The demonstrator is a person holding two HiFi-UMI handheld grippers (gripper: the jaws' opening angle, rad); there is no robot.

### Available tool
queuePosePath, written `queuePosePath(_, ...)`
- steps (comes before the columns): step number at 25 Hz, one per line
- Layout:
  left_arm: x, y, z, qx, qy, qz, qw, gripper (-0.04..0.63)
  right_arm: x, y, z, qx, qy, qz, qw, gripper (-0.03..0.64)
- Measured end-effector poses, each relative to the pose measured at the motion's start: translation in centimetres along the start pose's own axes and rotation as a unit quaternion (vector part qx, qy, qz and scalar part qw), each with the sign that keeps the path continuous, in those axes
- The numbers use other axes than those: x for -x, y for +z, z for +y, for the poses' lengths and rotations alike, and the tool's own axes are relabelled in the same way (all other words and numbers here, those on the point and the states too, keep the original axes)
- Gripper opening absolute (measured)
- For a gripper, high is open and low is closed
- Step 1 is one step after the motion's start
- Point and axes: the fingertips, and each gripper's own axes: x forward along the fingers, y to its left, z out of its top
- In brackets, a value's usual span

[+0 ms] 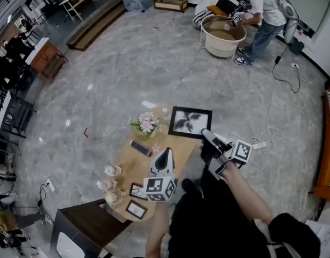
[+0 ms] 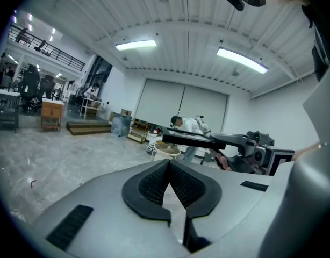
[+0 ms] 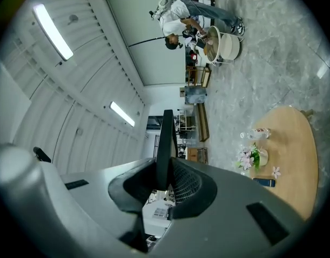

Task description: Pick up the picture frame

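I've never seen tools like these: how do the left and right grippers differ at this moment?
The right gripper's jaws clamp one edge of the black picture frame; the left gripper's jaws are together with nothing between them. In the head view the left gripper shows over the wooden table, while the right gripper sits past the table's right edge. Both are the same kind of two-jaw tool.

Flower pot (image 1: 147,125), bottles (image 1: 112,171) along table's (image 1: 178,144) left; picture frame (image 1: 191,121) over far end; right side bare.
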Motion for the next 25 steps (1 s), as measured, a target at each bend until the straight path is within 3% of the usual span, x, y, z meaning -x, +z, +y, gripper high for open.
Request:
queuePosePath(9,0.9,2.4,-4.3,-0.006,-0.009,-0.029,0.9995,0.012,3.3,1.6,2.6,0.003,0.003,-0.01,1.0,0.066)
queuePosePath(17,0.8,2.0,-9.7,-0.01,0.02,-0.031,0.9993,0.012,7.0,4.0,3.9,-0.012,0.009,0.024,1.0,0.066)
queuePosePath(25,-0.2,1.9,-19.2,0.003,0.054,-0.038,0.9978,0.012,14.4,9.5,6.4,-0.013,0.015,0.044,0.999,0.066)
